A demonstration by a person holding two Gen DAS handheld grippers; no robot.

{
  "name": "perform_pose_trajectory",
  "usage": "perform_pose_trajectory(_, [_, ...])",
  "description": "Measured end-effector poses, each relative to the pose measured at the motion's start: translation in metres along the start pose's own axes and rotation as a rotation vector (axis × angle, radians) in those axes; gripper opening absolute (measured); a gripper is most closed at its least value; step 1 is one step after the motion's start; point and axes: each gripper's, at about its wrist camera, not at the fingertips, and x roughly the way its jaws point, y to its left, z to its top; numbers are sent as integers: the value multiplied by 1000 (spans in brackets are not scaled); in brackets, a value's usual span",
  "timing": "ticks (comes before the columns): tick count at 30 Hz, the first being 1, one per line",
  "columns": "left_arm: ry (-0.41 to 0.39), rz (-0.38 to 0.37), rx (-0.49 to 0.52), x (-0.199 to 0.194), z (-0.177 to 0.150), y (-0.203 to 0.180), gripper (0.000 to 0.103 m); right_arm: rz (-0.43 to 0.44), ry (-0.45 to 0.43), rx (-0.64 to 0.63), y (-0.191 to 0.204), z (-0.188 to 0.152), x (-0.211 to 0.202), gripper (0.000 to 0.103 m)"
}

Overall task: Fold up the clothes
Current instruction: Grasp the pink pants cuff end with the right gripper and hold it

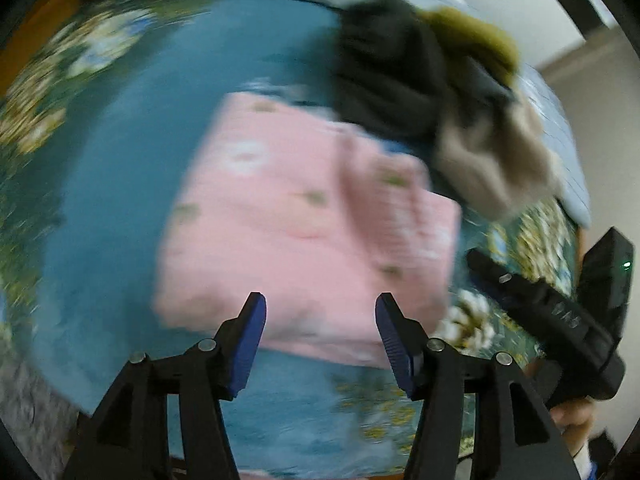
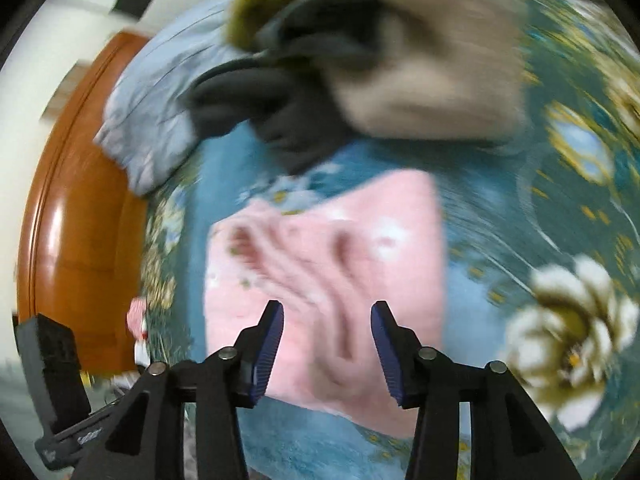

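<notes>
A folded pink garment [image 1: 308, 224] with little flowers lies flat on a blue bedspread [image 1: 116, 184] with a flowery border. The left gripper [image 1: 320, 320] and the right gripper [image 2: 327, 328] both hang over the pink garment's near edge, their blue pads spread apart and holding nothing. Behind the pink garment sits a messy pile of clothes [image 1: 432, 92], dark grey, beige and olive green, touching its far corner, and a wooden headboard [image 2: 76, 216] stands off to the side.
</notes>
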Motion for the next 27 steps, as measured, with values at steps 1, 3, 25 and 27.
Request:
perform_pose_trajectory(1, [0, 17, -22, -3, 1, 12, 58, -1, 6, -41, 11, 4, 6, 50])
perform_pose_trajectory(3, [0, 45, -55, -7, 0, 32, 58, -21, 9, -117, 28, 14, 19, 51])
perform_pose_trajectory(25, [88, -33, -115, 16, 10, 39, 58, 171, 93, 115, -15, 34, 43, 16])
perform_pose_trajectory(27, [92, -27, -117, 17, 11, 42, 58, 216, 75, 164, -23, 32, 33, 16])
